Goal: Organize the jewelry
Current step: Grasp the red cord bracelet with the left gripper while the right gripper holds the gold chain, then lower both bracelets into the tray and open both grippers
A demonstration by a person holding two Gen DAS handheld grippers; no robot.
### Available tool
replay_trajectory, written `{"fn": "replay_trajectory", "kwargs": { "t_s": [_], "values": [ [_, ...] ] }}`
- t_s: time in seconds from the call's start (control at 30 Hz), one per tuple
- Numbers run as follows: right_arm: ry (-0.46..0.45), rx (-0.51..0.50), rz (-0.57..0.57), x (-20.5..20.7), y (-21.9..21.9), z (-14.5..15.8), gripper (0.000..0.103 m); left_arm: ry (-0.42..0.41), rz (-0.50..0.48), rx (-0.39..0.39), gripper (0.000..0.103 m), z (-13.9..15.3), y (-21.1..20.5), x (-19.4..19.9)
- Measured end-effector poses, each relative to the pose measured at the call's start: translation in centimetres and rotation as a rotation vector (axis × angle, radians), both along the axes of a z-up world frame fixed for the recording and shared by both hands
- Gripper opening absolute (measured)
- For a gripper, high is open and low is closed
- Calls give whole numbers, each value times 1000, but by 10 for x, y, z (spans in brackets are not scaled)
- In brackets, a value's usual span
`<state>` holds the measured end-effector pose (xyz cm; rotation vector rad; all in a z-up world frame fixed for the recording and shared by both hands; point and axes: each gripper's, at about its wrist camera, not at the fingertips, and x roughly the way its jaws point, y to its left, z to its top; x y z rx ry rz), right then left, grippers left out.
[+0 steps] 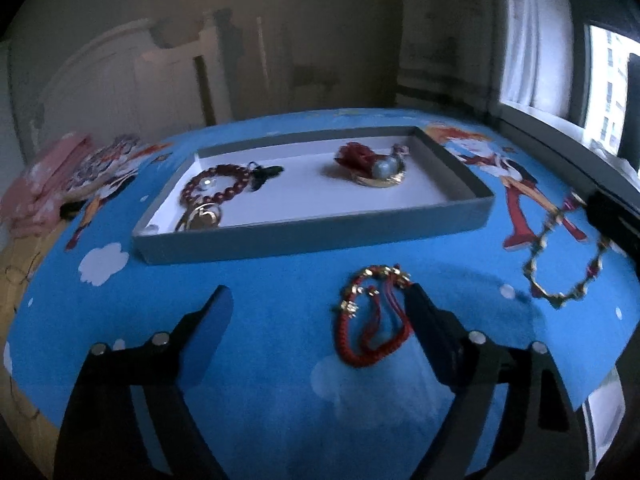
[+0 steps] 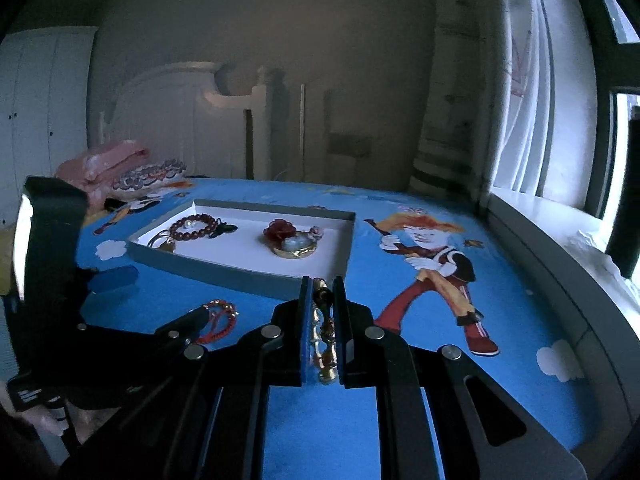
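The right claw (image 2: 323, 322) is clamping the gold-link bracelet (image 2: 324, 332), presumably for carrying to the gray tray (image 2: 240, 276) at twelve o'clock. The left claw (image 1: 320, 320) is standing wide around the red cord bracelet (image 1: 370, 316) lying on the blue sheet (image 1: 260, 340), readying a pickup.

I saw a bed (image 1: 256, 344) under a bright blue cartoon-print sheet (image 2: 400, 400). Directly on it, toward the far side, sat a shallow grey tray (image 1: 312, 236) with a white floor. Nearer, a red braided bracelet (image 1: 372, 316) with gold beads lay flat on the sheet, just in front of the tray. At the far left corner I made out folded pink bedding (image 2: 104, 164) and a patterned cloth (image 2: 148, 174) beside it.
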<state>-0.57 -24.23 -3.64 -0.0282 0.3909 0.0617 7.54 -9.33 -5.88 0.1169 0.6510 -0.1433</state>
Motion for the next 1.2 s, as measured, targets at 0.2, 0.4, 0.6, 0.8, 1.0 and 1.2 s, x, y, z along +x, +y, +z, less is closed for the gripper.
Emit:
{"fn": "replay_trajectory", "kwargs": {
  "t_s": [0.2,0.4,0.6,0.8,1.0,1.2],
  "values": [
    [-5,22,17,-4,-9,-3,10,57,35,21,66,-5,-8,20],
    [-16,43,25,-7,-12,-5,10,57,-11,7,24,-11,-14,19],
    [-10,37,33,-6,-10,-9,10,26,-38,13,12,-12,-17,12],
    [-13,33,29,-5,-7,-6,10,-39,-56,-38,12,6,-6,-3],
    [-25,31,9,-8,-7,-1,10,-89,-52,-72,12,21,11,-13],
    [-30,14,23,-7,8,4,10,-140,-23,-89,12,30,37,-23]
  ]
}}
